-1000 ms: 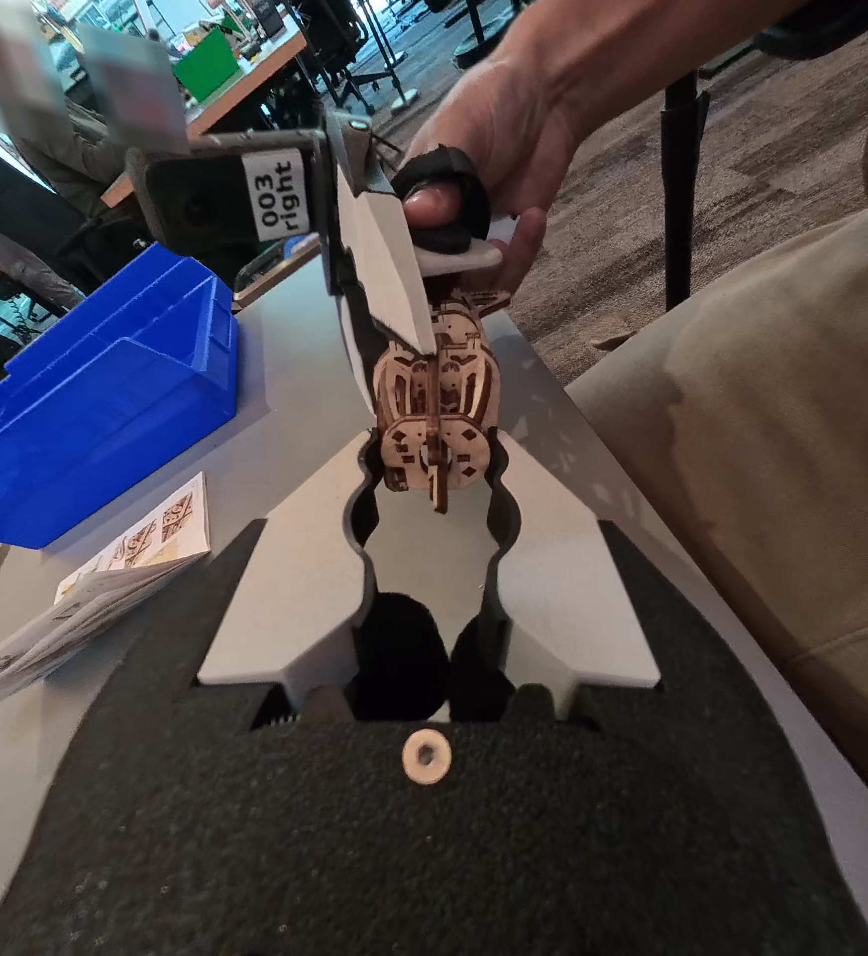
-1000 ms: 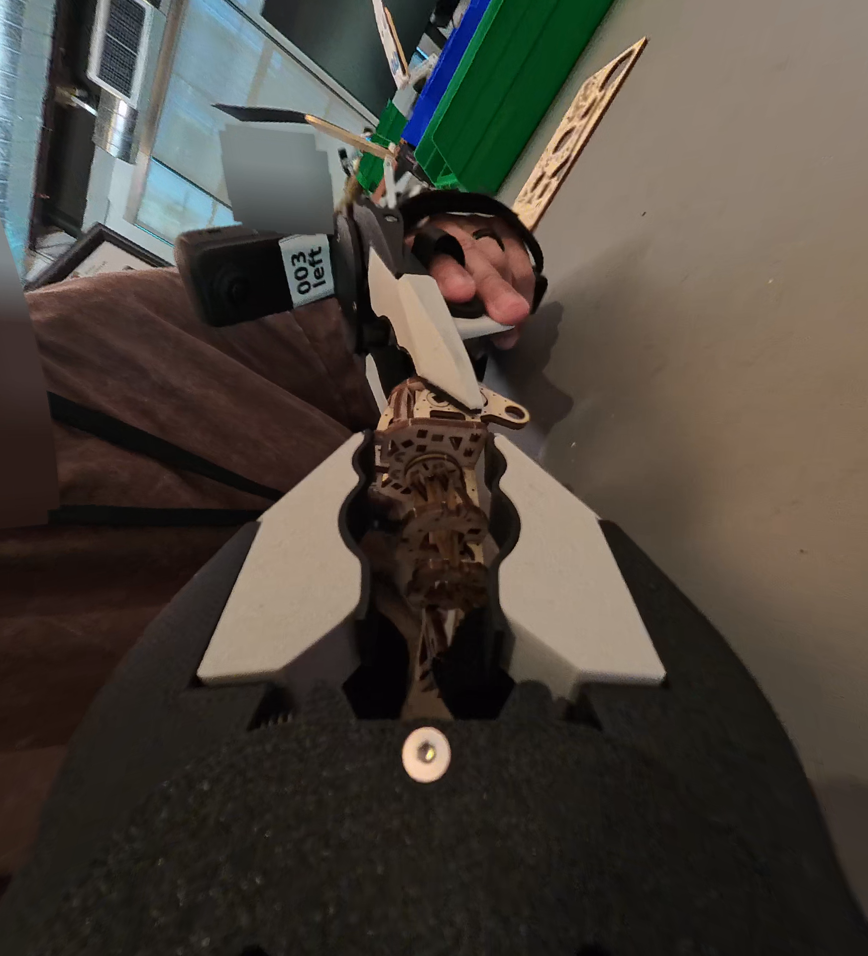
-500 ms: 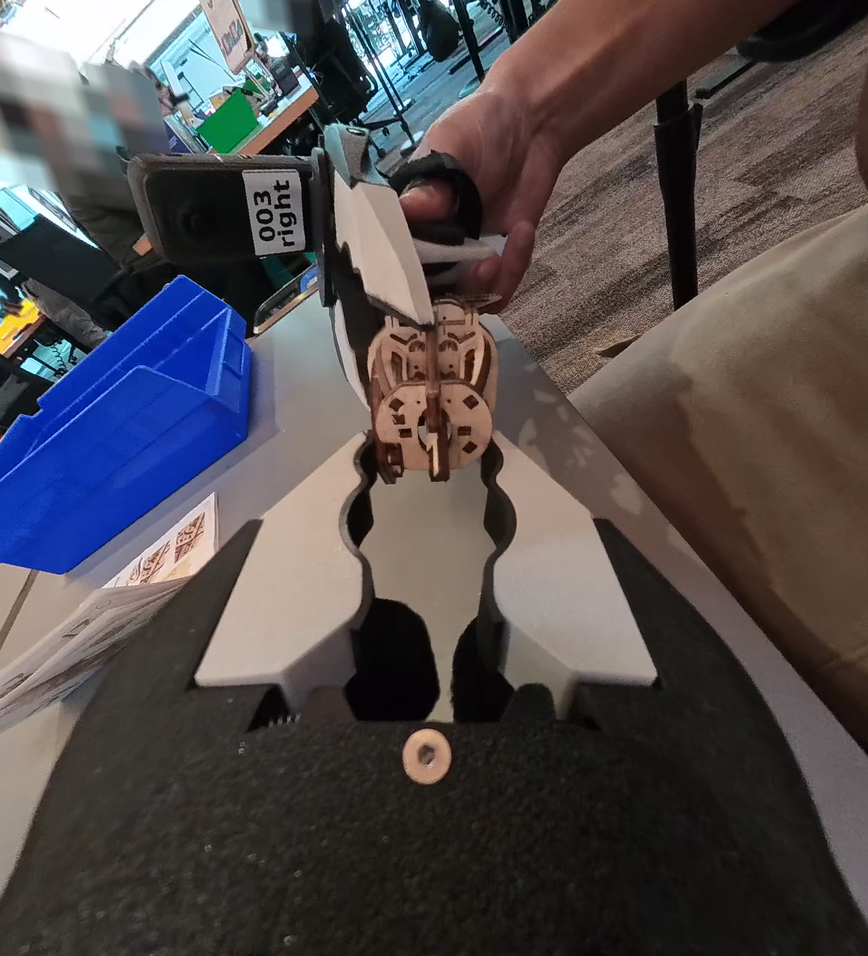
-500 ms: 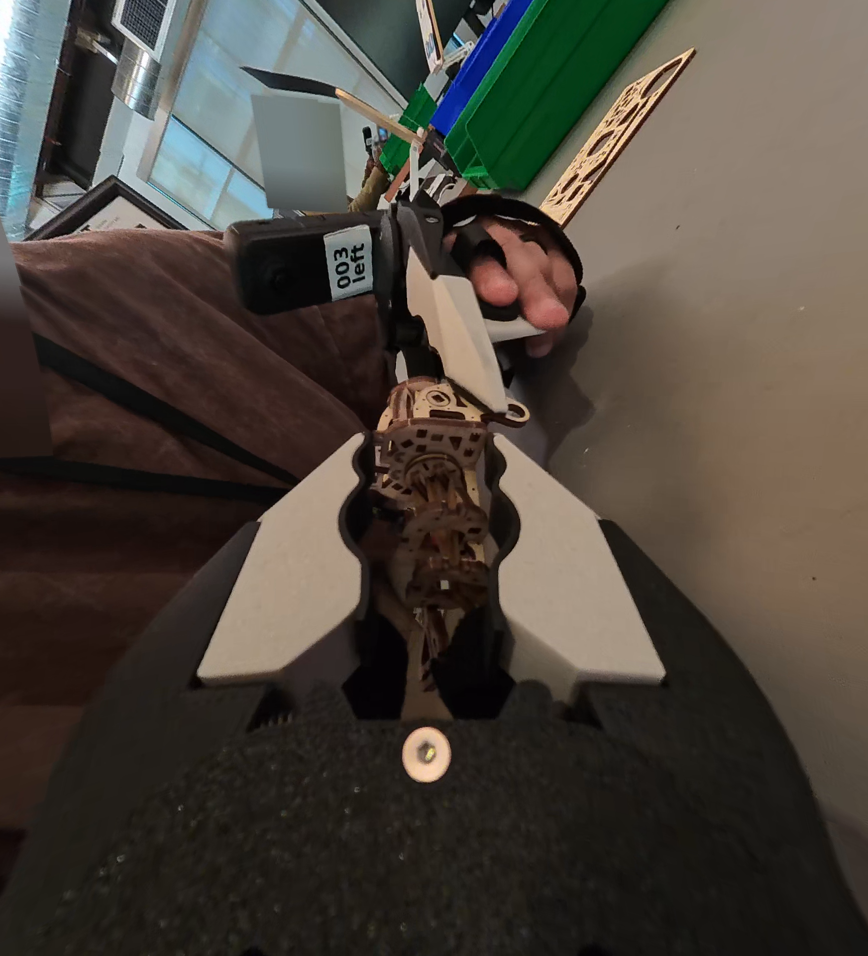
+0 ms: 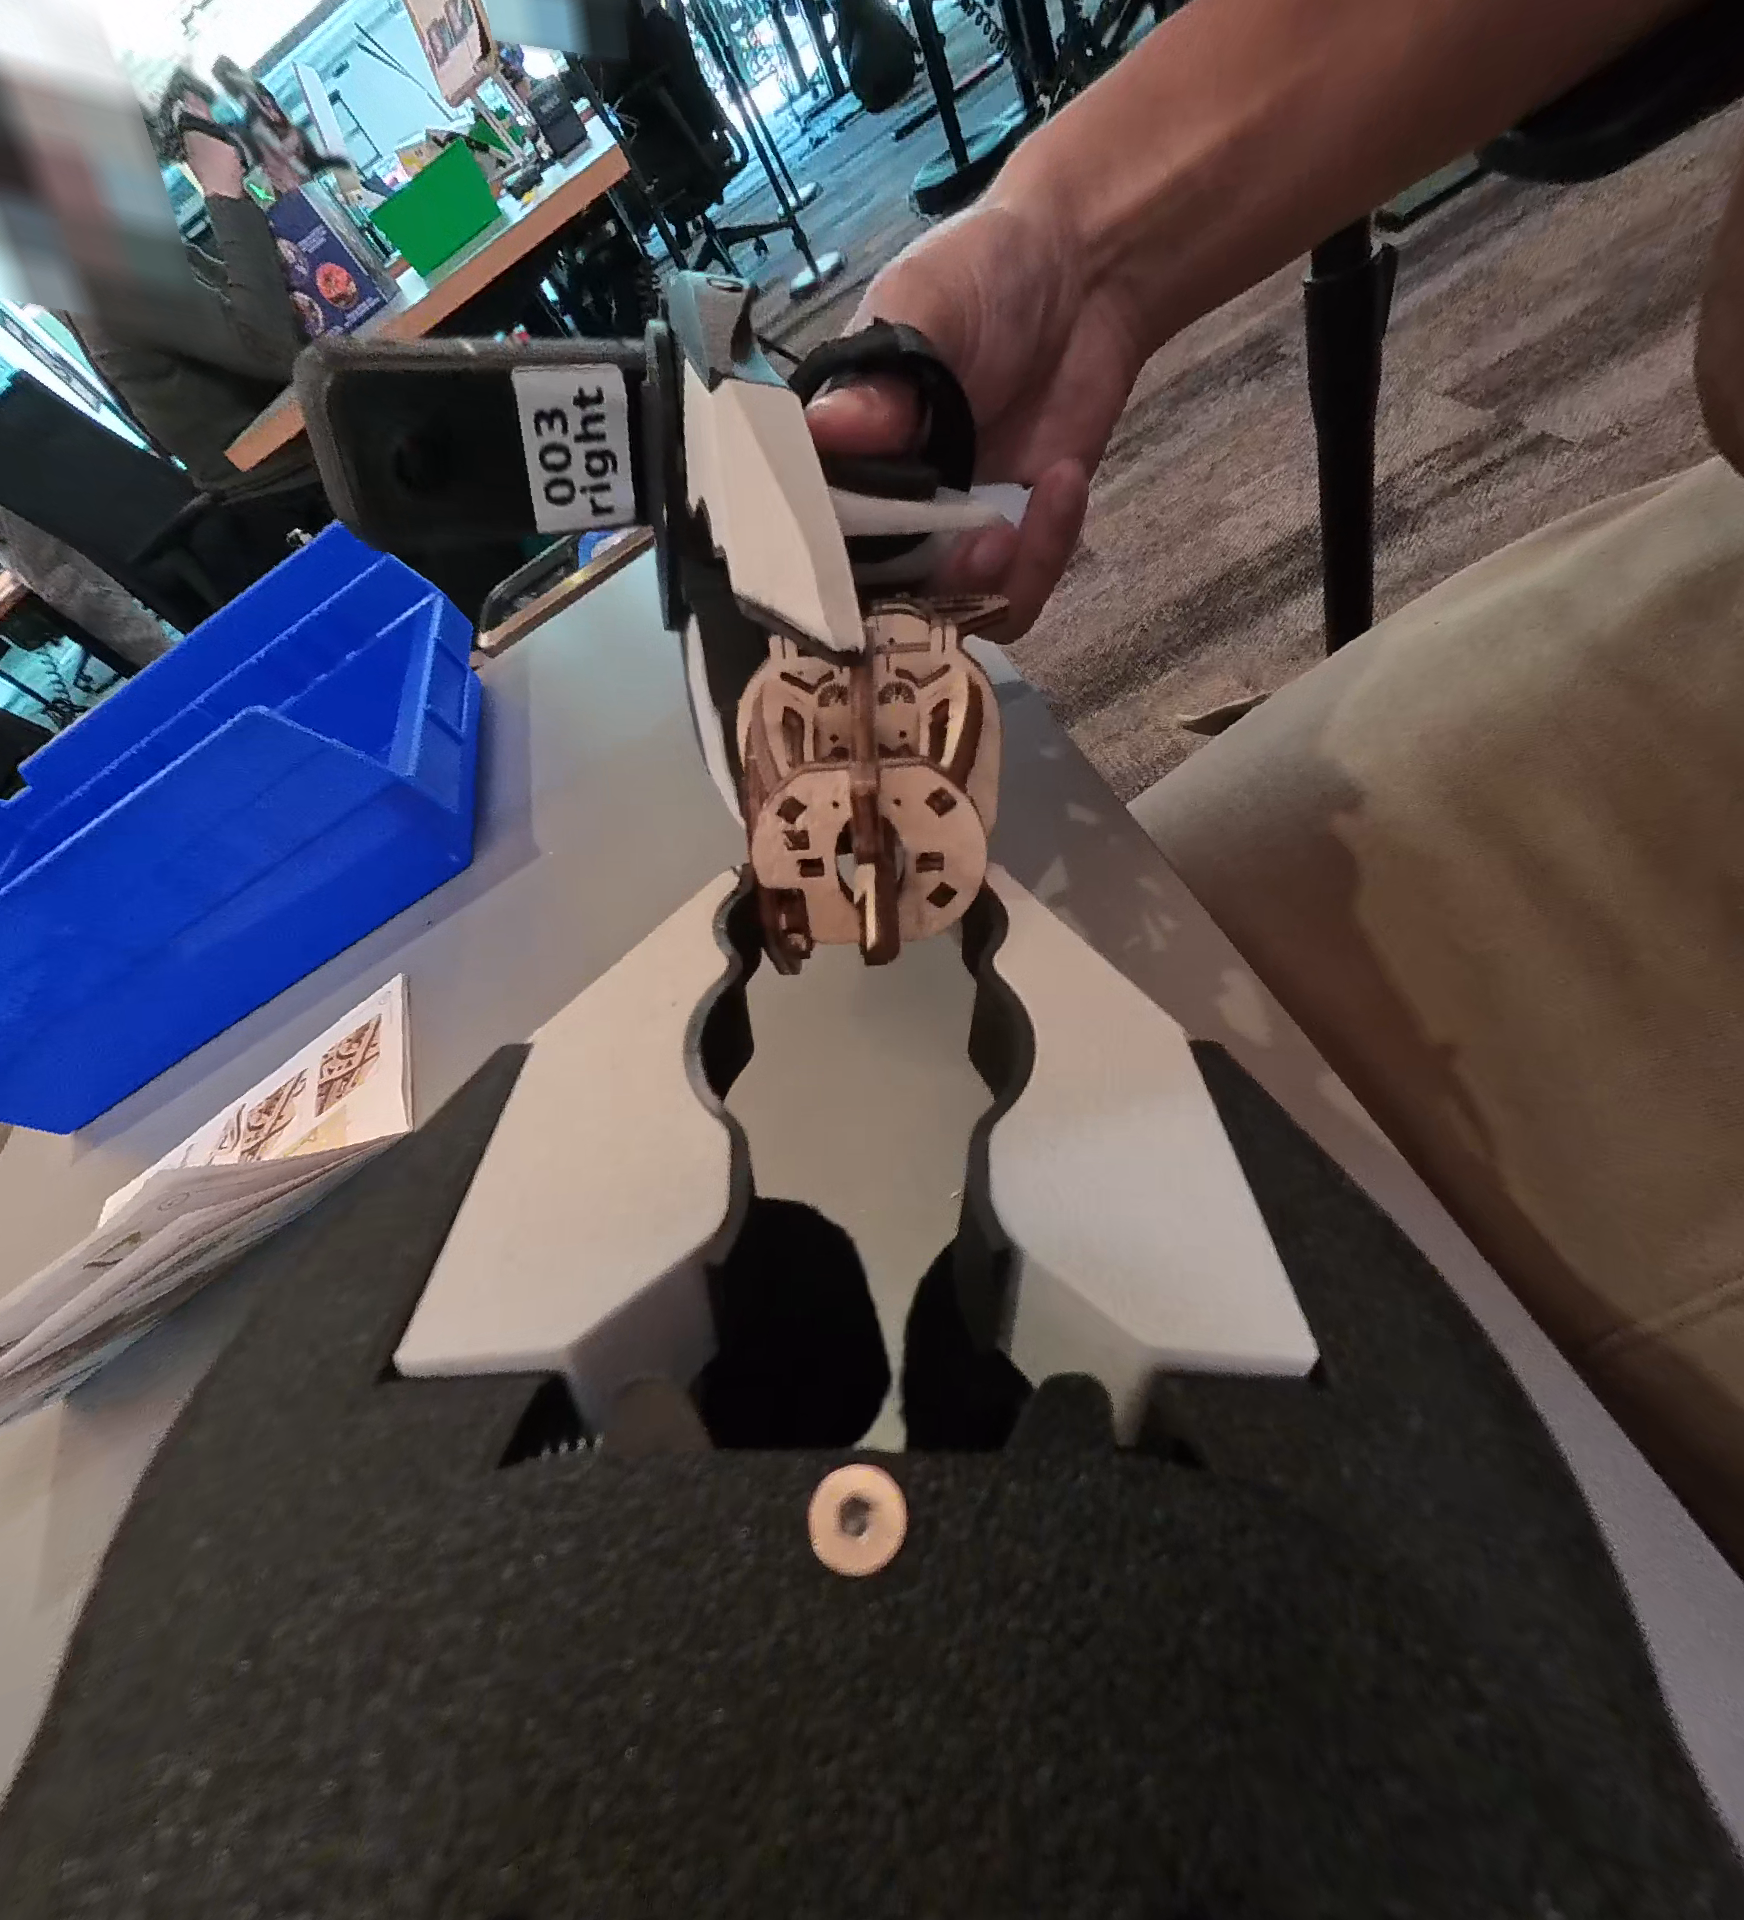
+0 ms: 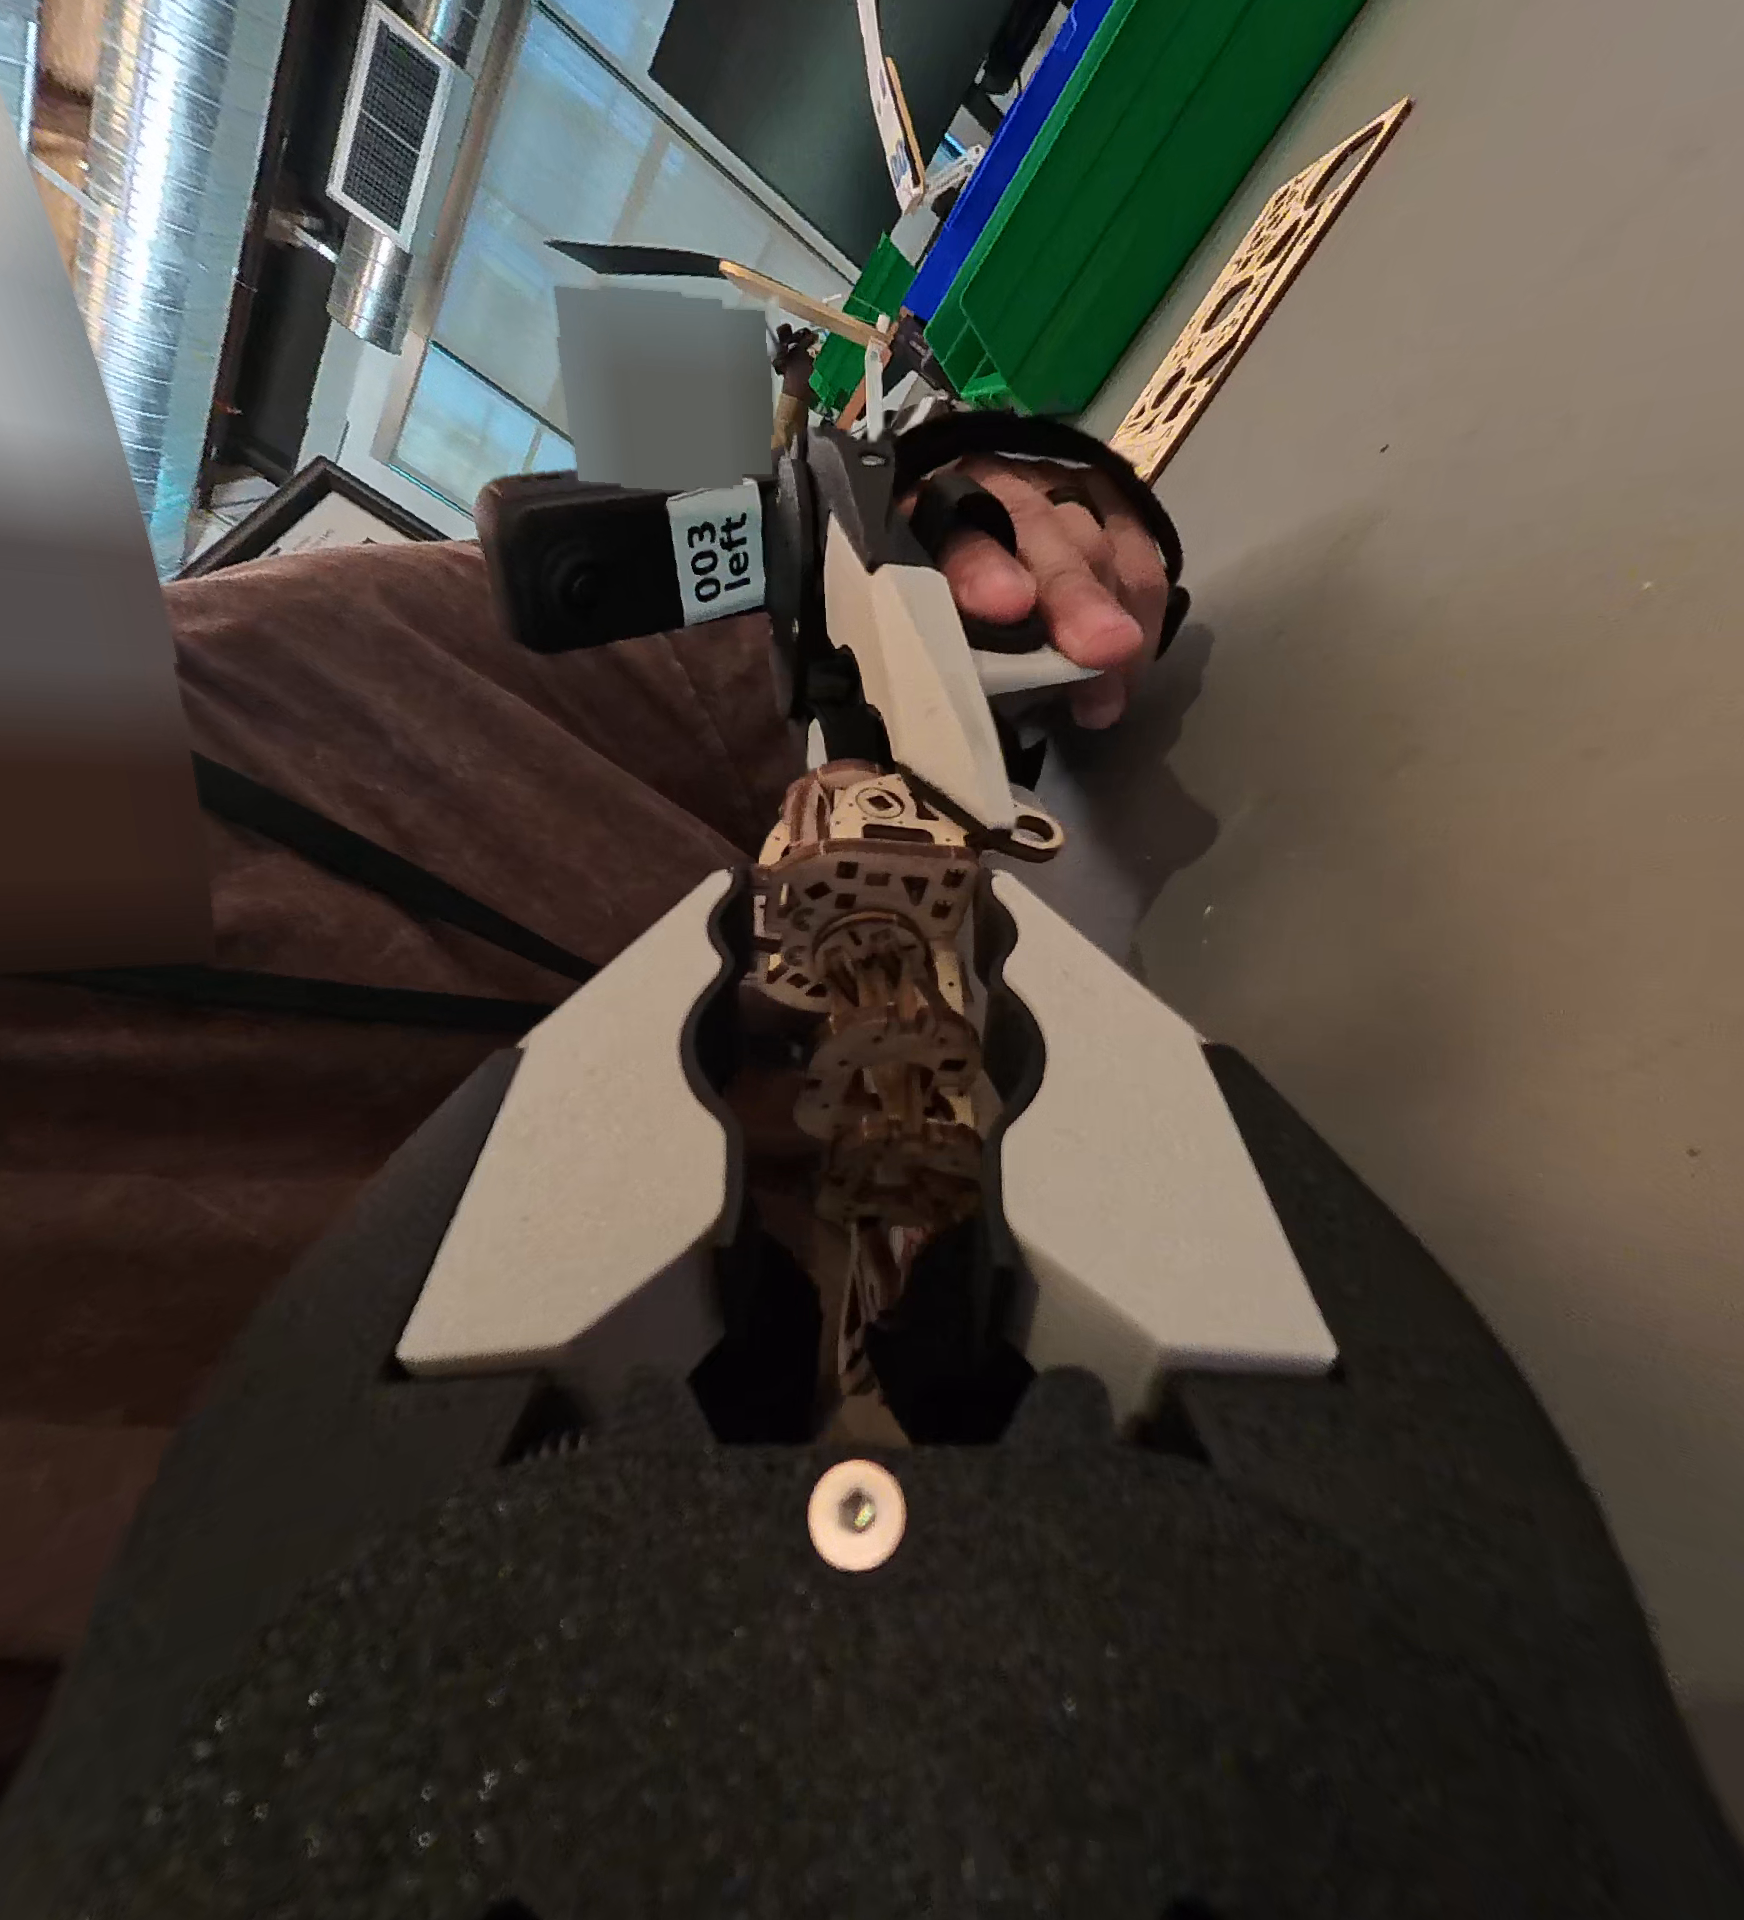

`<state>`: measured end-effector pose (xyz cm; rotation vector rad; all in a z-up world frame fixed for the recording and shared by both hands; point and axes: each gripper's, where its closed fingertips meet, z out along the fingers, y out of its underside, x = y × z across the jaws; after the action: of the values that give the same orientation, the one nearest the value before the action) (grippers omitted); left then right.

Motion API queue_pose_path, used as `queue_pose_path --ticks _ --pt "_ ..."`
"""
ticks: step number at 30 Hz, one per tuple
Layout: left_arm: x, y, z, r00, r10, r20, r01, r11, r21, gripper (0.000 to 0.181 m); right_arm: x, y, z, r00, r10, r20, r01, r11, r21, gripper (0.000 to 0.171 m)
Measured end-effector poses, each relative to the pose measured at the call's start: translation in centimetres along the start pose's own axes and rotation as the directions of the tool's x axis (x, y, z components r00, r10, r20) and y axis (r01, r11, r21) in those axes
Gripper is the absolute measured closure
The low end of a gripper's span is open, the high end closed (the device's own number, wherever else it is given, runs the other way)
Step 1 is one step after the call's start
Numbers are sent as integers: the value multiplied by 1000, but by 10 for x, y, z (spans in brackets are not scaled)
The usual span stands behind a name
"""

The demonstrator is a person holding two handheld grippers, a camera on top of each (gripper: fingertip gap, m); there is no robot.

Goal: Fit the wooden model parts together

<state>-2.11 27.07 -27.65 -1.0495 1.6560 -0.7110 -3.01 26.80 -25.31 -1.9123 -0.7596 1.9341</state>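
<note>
Wooden model [image 6: 883, 1091] — rear between fingers, hidden

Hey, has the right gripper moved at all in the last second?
Yes, slightly. In its own view the wooden sheet lies farther right in frame, so the right gripper has turned a little away from it.
</note>
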Motion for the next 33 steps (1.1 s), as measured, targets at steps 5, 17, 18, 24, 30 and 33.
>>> queue_pose_path --ticks 5,17,18,24,30,33 --pt "-3 0 -1 999 25 30 -26 1000 11 146 1 -1 -2 999 46 24 -46 999 11 129" --pt "-20 11 -2 994 -103 39 103 995 7 140 27 -11 -29 979 186 -78 -176 977 121 129" --pt "-22 13 -2 992 -125 35 124 992 7 136 29 -13 -31 976 203 -84 -191 973 131 129" --pt "-25 9 -4 986 -165 20 165 986 40 133 31 -10 -22 968 239 -82 -230 968 103 129" --pt "-14 10 0 993 -119 -5 119 993 15 138 25 -12 -9 965 261 -39 -256 962 90 129" --pt "-16 10 -2 991 -137 -1 137 990 19 144 28 -12 -8 963 264 -63 -257 962 93 129"
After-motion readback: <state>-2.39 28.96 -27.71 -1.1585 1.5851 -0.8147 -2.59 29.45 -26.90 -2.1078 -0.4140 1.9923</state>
